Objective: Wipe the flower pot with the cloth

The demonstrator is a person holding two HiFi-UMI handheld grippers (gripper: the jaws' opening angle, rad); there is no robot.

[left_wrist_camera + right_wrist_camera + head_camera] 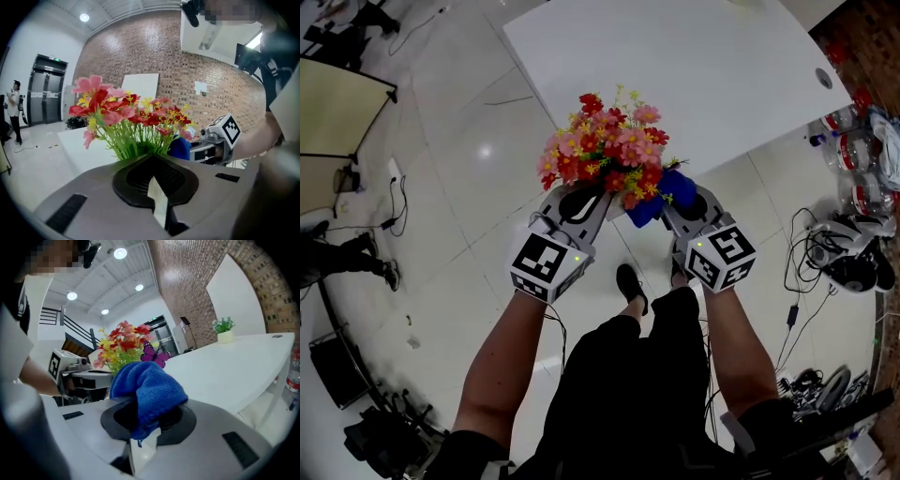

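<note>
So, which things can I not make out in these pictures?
The flower pot: covered by the flowers in head view, behind the left gripper in its view.
Whether the blue cloth touches the pot: hidden by flowers or the cloth itself.
Distant person, left gripper view: too small.

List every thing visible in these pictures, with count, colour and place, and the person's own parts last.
flower pot with red, pink and yellow flowers: one, at the left gripper's jaws; pot itself hidden by blooms
purple butterfly ornament: one, among the flowers
blue fluffy cloth: one, in the right gripper's jaws
white flat table: one, ahead of the person
small green plant in a pale pot: one, on the table
clear plastic bottles: several, floor, right
black cables: several, floor, right
another person: one, far left by dark doors
left gripper: grey, shut on the flower pot
right gripper: grey, shut on the cloth
forearms: two, bare, behind the grippers
</note>
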